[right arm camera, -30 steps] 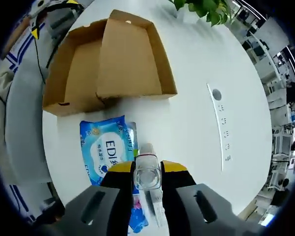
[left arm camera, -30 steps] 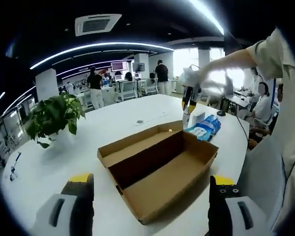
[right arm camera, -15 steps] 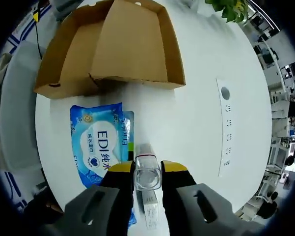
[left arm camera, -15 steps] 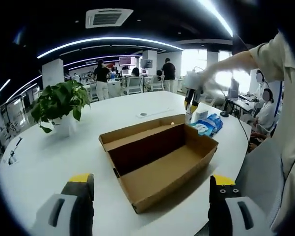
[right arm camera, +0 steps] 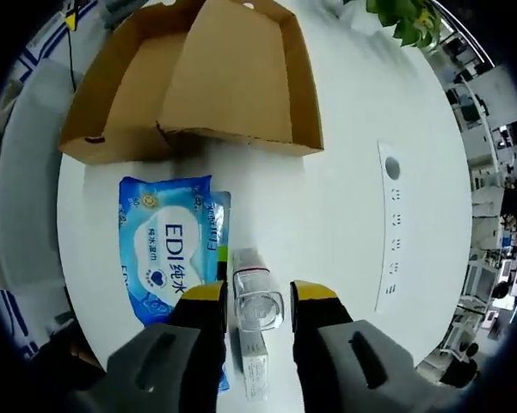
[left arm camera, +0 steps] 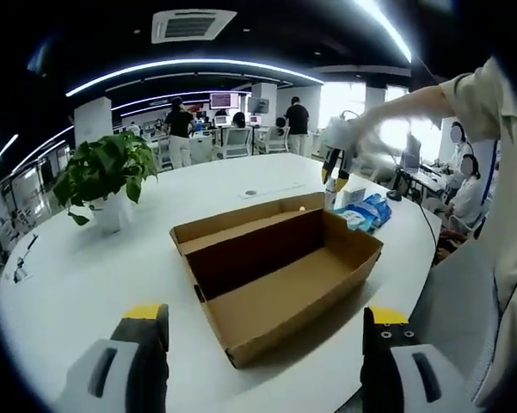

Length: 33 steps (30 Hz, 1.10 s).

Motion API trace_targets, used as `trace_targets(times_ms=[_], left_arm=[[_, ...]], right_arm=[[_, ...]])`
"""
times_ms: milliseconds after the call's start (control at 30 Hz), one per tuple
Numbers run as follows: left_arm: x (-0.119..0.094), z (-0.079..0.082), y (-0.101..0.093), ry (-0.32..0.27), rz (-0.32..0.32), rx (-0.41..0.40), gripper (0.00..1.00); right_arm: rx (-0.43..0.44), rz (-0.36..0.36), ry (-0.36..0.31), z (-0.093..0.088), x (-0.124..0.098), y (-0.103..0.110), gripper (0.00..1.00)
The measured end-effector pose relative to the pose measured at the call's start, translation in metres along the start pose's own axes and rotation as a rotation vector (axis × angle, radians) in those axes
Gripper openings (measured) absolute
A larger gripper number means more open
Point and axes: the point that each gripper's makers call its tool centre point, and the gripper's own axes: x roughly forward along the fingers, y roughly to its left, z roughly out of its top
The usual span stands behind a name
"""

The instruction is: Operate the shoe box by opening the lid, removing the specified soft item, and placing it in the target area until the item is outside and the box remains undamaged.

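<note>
On white office table (left arm camera: pixel 86 275), open shoe box (left arm camera: pixel 275 275)

I am working in an open-plan office; beyond the far edge of my broad white round-edged tabletop (left arm camera: pixel 86 275) stand rows of desks with monitors (left arm camera: pixel 221 105), white office chairs (left arm camera: pixel 224 153) and people (left arm camera: pixel 181 129); curved strip lights (left arm camera: pixel 181 67) and a square ceiling air-conditioning vent (left arm camera: pixel 192 24) hang overhead; a leafy green potted plant (left arm camera: pixel 101 176) sits near the tabletop's left edge.

One open cardboard shoe box (left arm camera: pixel 280 280), one blue wipes pack (right arm camera: pixel 165 249), one clear bottle (right arm camera: pixel 256 297), one potted plant (left arm camera: pixel 103 176)
</note>
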Motion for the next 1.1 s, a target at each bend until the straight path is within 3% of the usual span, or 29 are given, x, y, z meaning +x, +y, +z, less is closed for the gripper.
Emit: trace_targets(times_ms=[167, 267, 400, 567, 633, 800, 1000, 1100], left_arm=[[0.003, -0.001, 0.0, 0.0, 0.008, -0.008, 0.91], [0.006, -0.002, 0.003, -0.006, 0.027, -0.005, 0.88], [0.01, -0.002, 0.01, -0.011, 0.067, -0.039, 0.82], [0.011, 0.002, 0.017, -0.029, 0.105, -0.051, 0.64], [0.012, -0.003, 0.022, -0.003, 0.13, -0.077, 0.58], [0.015, -0.012, 0.029, 0.044, 0.172, -0.068, 0.49], [0.015, -0.023, 0.038, 0.07, 0.226, -0.148, 0.31], [0.016, -0.029, 0.042, 0.084, 0.24, -0.191, 0.29]], right_arm=[[0.007, -0.01, -0.013, 0.0, -0.003, -0.004, 0.32], [0.048, -0.023, -0.047, 0.004, -0.008, -0.01, 0.32], [0.138, -0.05, -0.103, 0.014, -0.019, -0.013, 0.34], [0.315, -0.073, -0.145, 0.025, -0.03, -0.016, 0.36], [0.367, -0.091, -0.161, 0.029, -0.034, -0.02, 0.36], [0.435, -0.073, -0.2, 0.04, -0.038, -0.017, 0.37], [0.634, -0.01, -0.241, 0.061, -0.032, -0.011, 0.32], [0.684, -0.004, -0.263, 0.072, -0.027, -0.012, 0.31]])
